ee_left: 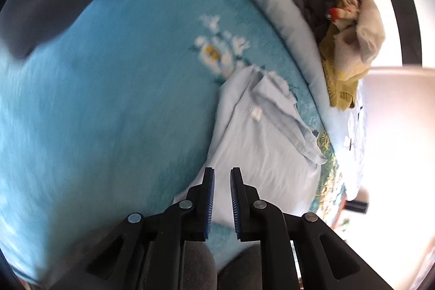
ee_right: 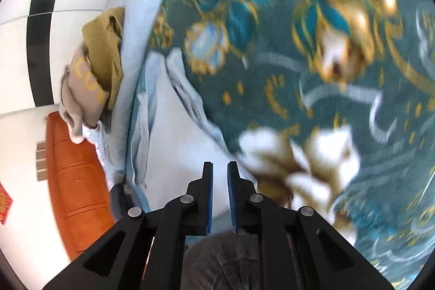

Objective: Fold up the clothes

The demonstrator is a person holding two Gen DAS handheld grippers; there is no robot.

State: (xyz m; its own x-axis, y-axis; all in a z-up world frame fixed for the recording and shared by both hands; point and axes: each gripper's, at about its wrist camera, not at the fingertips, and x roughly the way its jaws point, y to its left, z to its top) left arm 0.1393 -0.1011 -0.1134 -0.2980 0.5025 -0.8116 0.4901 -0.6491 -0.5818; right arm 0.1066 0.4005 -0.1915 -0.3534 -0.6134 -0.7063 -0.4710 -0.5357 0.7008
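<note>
- A plush turquoise blanket [ee_left: 108, 99] with a white flower motif fills the left wrist view, spreading ahead of and to the left of the left claw [ee_left: 222, 175].
- A dark teal blanket [ee_right: 326, 86] patterned in gold and white fills the right wrist view, ahead of and to the right of the right claw [ee_right: 220, 169]; it is blurred.
- The pale blue garment [ee_left: 261, 137], folded into a long panel with a small white label, lies on the blanket just ahead of the left claw and slightly to its right. In the right wrist view it [ee_right: 168, 132] lies ahead of and to the left of that claw.
- A heap of clothes [ee_left: 345, 26], beige, mustard and dark pieces, sits far ahead and to the right of the left claw, well apart from the garment.
- An orange wooden panel [ee_right: 76, 181] stands to the left of the right claw.
- Left claw: released, a narrow gap between its blue pads, nothing between them.
- Right claw: likewise released, narrowly parted and empty.
</note>
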